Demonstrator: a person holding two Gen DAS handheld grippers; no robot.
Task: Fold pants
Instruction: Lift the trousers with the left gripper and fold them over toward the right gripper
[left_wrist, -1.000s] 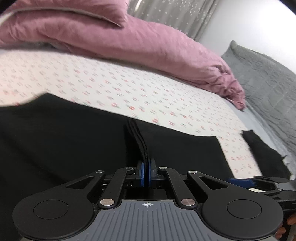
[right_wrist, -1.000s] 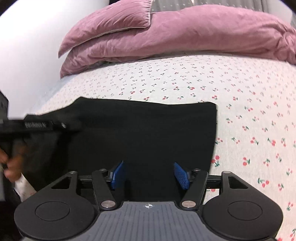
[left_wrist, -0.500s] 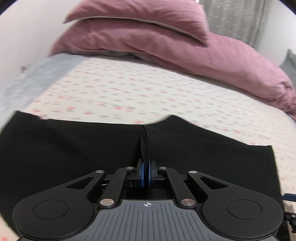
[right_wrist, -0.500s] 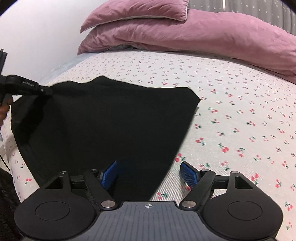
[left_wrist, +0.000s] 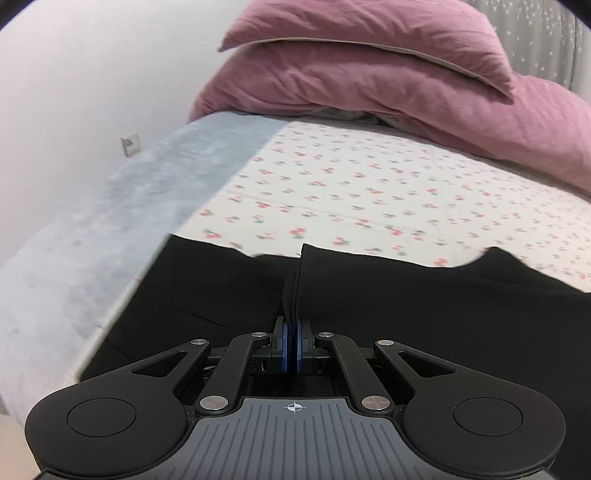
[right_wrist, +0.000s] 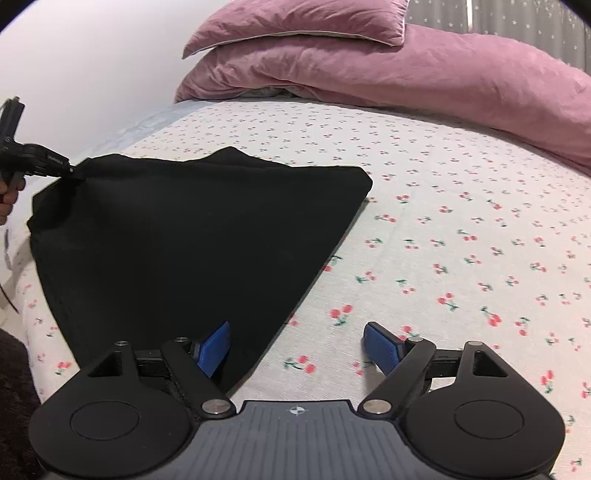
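Black pants (right_wrist: 192, 236) flat on the bed (right_wrist: 461, 229), long axis leftward from right claw (right_wrist: 295, 349), opening astride near hem, unpinched; left claw (left_wrist: 291, 349) clamped on far corner.

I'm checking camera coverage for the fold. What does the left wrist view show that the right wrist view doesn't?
Only the left wrist view: the left gripper shut on a pinched ridge of the black pants, and a wall socket. Only the right wrist view: the right gripper, jaws opening with nothing pressed between them, and a hand. Both: pants, cherry-print sheet, pink pillows.
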